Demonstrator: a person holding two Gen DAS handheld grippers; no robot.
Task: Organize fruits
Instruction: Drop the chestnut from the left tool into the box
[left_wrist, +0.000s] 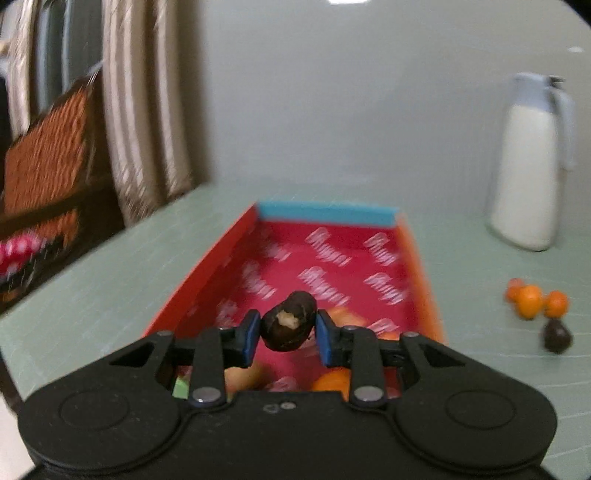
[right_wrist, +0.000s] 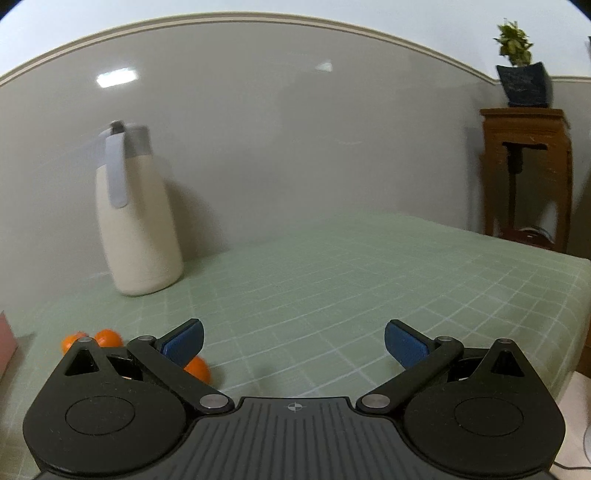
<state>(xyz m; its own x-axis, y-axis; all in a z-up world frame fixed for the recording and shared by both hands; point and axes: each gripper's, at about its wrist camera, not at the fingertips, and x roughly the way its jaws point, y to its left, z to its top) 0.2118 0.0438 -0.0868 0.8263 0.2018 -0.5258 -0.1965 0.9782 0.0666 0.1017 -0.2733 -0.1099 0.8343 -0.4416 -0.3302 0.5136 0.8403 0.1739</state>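
Fruits are the matter here, and one dark fruit (left_wrist: 288, 322), with a pale bitten-looking spot on it, sits clamped between the blue pads (left_wrist: 248, 336) of the left gripper (left_wrist: 286, 334). Just below and beyond these tongs lies a red box (left_wrist: 207, 273) with a blue far wall; the held fruit hangs over its near end. Under the tongs, inside the box, some orange and peach-coloured fruits (left_wrist: 330, 380) already lie, though blur makes their number uncertain. The far part of the box shows only its printed floor.

To the right of the left tongs, on the green checked table (left_wrist: 480, 369), a few small orange fruits (left_wrist: 532, 301) and another dark fruit (left_wrist: 557, 336) wait outside the box. Behind them stands a white jug (left_wrist: 528, 170).

The right gripper (right_wrist: 293, 345) holds nothing, its jaws stand wide apart over the bare table. Close at its left side the same orange fruits (right_wrist: 197, 367) are partly hidden by its frame.

I judge the task is partly done: some fruits are in the box, one is about to be put in, and those on the table are left.
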